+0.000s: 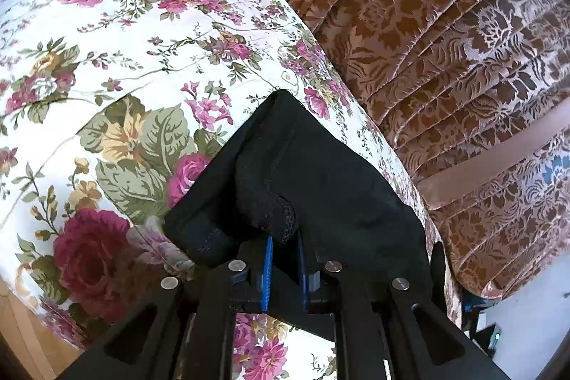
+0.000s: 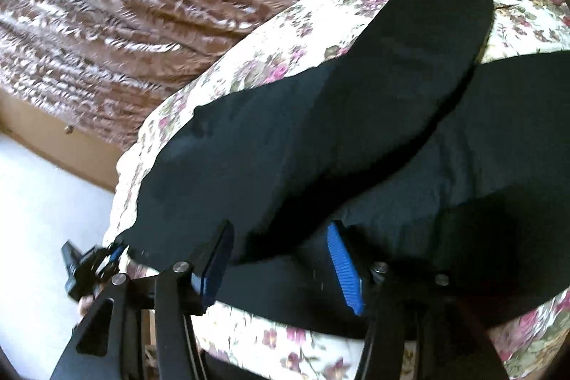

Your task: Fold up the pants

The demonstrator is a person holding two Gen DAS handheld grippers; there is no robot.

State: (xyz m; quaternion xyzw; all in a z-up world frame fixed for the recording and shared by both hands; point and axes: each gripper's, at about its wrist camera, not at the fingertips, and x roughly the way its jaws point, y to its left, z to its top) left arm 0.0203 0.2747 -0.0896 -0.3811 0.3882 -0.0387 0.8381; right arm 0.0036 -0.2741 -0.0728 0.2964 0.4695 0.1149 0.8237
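A: We see the black fabric pants (image 2: 320,130) lying on the white quilt printed with pink roses and green leaves (image 1: 124,41), one leg stretching far across it toward the brown damask bedspread with its pleated folds (image 1: 445,41).

B: Agreed. In the left wrist view, our left gripper (image 1: 285,259) has its blue pads (image 1: 268,269) drawn close together, pinching a bunched fold of the pants; the cloth rises from the pinch into a peak over the quilt.

A: And our right gripper (image 2: 281,259)?

B: Its jaws stand spread, and no pad presses on anything. The near edge of the pants lies between and under the blue ribbed pads (image 2: 343,266), loose on the quilt.

A: In the right wrist view we also spot the left gripper, small, at the near left edge of the quilt, at the end of the pants there.

B: Yes. Two dark bands of the pants cross in that view, the upper one lying over the lower. Left of the quilt we see a pale floor (image 2: 42,202) and a wooden strip below the bedspread.
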